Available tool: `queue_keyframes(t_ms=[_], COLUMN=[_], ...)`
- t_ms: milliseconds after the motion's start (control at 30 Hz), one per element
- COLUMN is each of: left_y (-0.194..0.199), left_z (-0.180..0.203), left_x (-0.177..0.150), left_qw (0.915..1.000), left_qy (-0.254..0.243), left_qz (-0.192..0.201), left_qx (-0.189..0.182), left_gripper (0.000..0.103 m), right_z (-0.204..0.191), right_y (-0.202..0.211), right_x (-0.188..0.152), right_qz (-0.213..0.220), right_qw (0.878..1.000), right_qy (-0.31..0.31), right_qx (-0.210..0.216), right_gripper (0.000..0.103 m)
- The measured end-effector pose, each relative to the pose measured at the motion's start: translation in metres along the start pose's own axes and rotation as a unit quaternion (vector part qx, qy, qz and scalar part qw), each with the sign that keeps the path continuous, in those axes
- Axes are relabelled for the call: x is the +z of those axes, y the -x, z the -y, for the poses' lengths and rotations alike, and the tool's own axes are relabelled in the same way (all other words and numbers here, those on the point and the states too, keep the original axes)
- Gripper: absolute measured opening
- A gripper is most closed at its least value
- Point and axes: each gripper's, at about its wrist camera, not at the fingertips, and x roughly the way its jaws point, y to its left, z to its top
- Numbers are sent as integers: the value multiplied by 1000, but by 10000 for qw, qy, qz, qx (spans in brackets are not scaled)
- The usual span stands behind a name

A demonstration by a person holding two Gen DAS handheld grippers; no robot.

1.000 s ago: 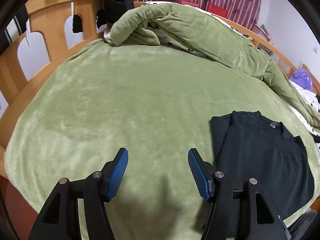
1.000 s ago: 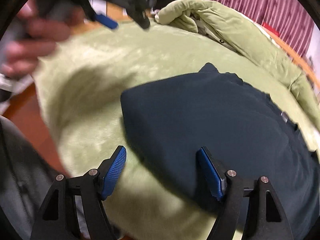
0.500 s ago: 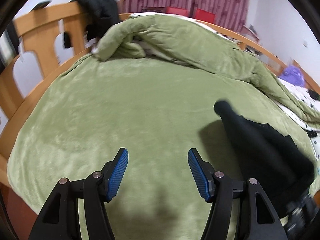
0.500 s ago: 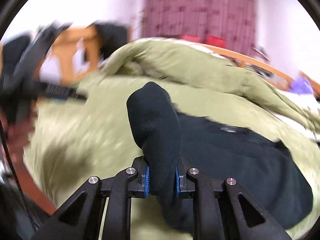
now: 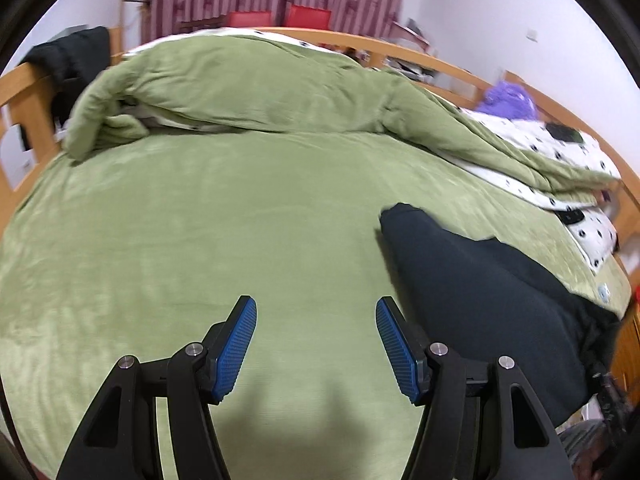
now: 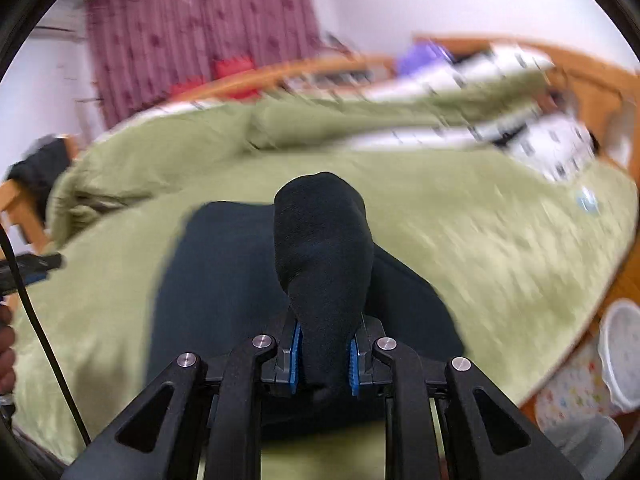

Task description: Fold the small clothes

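Note:
A dark, nearly black garment [image 5: 480, 304] lies at the right of the green bed cover [image 5: 200, 220], one edge lifted off the bed. In the right wrist view my right gripper [image 6: 323, 354] is shut on a bunched fold of that garment [image 6: 322, 248], which rises between the blue pads; the rest of the cloth [image 6: 208, 280] hangs down to the bed behind it. My left gripper [image 5: 316, 340] hovers open over bare bed cover, left of the garment, with nothing between its fingers.
A rumpled green duvet [image 5: 260, 88] is heaped at the far side of the bed, over white spotted bedding [image 5: 560, 148]. A wooden bed frame [image 5: 24, 92] rings the bed, with a black garment [image 5: 68, 60] draped on it. A white basket [image 6: 622, 356] stands beside the bed.
My right gripper closed on the garment's edge and lifted it, rolling and swinging across the bed. My left gripper moved sideways over the bed cover, still open.

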Motion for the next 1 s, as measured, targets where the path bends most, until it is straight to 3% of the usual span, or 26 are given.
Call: queue_keyframes(t_ms=[67,167,200,367,433,567,600,667,767,867,1000], left_y=[-12,-25,-27,-39,-44,-53,-54,-54,-51,-45,-29], left_z=[17,35,39,60,66,81,84,90,92,93,91], left_x=[-4,-9,-10,-11,-11,-12,-13,-15,-18,-21,-26], left_qw=[9999,9996,9995,9989,9984,9974,9974,9974,9973,9973,9977], left_qy=[-47,-115,-140,-214,-157,-133,-166,-250,-309,-334,-337], left_qz=[-101,-218,-234,-284,-328,-414,-422,-438,-416,-415,-367], left_qx=[-76,-162,-179,-297,-428,-570,-565,-522,-512,-511,-465], left_gripper=[60,60,60,60,60,60,60,60,60,60,60], right_z=[23,43,47,58,56,35,30,25,39,34,41], right_y=[-18,-25,-16,21,23,-11,-23,-52,-73,-66,-41], right_x=[-6,-11,-11,3,16,13,9,-7,-16,-12,0], right_qz=[-401,-620,-525,128,201,-243,-373,-679,-1017,-933,-755], right_qw=[9990,9980,9986,9995,9995,9965,9947,9886,9860,9844,9899], right_qy=[-151,-82,-82,111,260,690,897,1304,1141,1306,1046], right_qx=[125,21,-81,-273,-6,414,334,-337,-668,-727,-579], right_gripper=[20,39,44,46,47,46,42,28,23,22,24])
